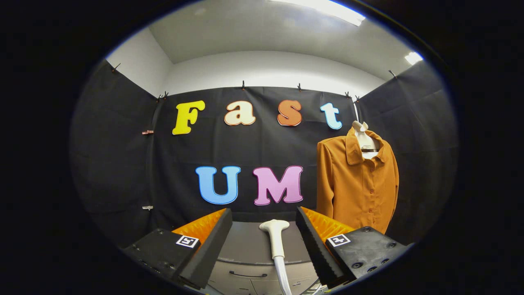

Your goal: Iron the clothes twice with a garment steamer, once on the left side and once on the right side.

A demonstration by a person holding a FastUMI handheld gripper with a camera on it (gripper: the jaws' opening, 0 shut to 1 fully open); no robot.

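We saw the scene from the gripper view, looking forward along two fingers that rose from the bottom of the frame. The gripper (264, 229) was released, its jaws spread wide with nothing clasped between them. Each finger carried a small square marker tag on its housing.

Between the fingers, at the lower centre of the frame, lay a white garment steamer (275, 237), its flared head pointing away from us and its handle running down toward the bottom edge, where a pale hose continued from it. The steamer touched neither finger; it sat in the open gap, resting on a grey cabinet top (249, 241) (a drawer front with a dark handle showed just below).

To the right of centre, beyond the right-hand finger, hung a brown-orange shirt (356, 180) with a collar and a row of buttons down its front. It hung on a white hanger (364, 141) against the black cloth wall (123, 164), sleeves falling straight at its sides. The shirt was well apart from the steamer and the gripper.

A white ceiling with bright light strips filled the upper part of the frame.
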